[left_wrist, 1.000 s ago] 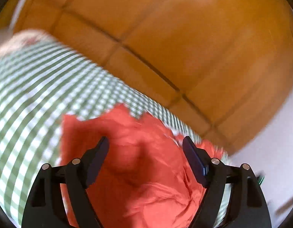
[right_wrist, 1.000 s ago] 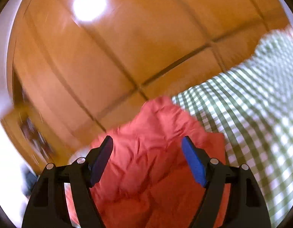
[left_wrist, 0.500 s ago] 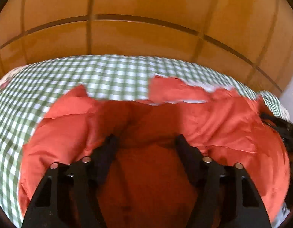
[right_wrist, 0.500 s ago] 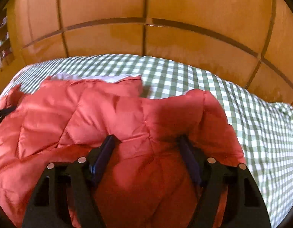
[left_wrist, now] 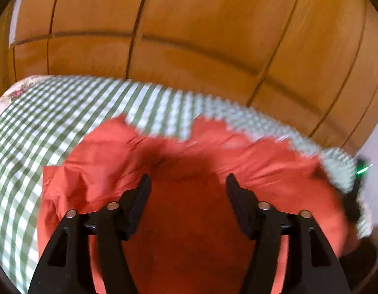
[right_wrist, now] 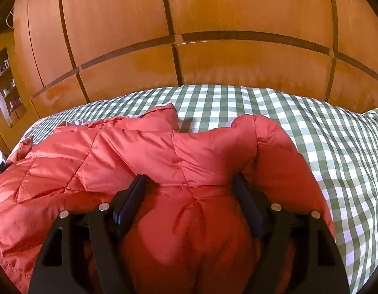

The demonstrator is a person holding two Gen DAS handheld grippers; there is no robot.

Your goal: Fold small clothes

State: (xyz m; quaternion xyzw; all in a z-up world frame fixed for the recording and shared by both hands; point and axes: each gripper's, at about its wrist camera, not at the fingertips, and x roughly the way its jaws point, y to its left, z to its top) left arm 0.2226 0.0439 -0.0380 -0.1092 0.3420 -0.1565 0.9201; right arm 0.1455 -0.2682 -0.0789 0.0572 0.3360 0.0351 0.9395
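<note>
A red quilted jacket [left_wrist: 103, 161] lies bunched on the green-and-white checked bed cover [left_wrist: 42, 122]. My left gripper [left_wrist: 186, 183] hovers over its shadowed middle. Its jaws are opening, with red fabric lying between them but not pinched. This view is blurred by motion. In the right wrist view the jacket [right_wrist: 130, 152] spreads to the left, its collar end toward the wardrobe. My right gripper [right_wrist: 189, 183] straddles a puffy fold of it. The padding fills the gap and presses on both pads while the jaws ease slightly wider.
An orange-brown wooden wardrobe front [right_wrist: 238, 12] rises just beyond the bed [right_wrist: 311, 127]. Bare checked cover stretches right of the jacket. A shelf with small items [right_wrist: 5, 80] stands far left. A dark object with a green light [left_wrist: 360, 169] shows at the bed's right edge.
Both grippers swung from facing the wardrobe and floor down onto the bed with the jacket. The left jaws narrowed on the fabric, then spread wide again. The right gripper has settled.
</note>
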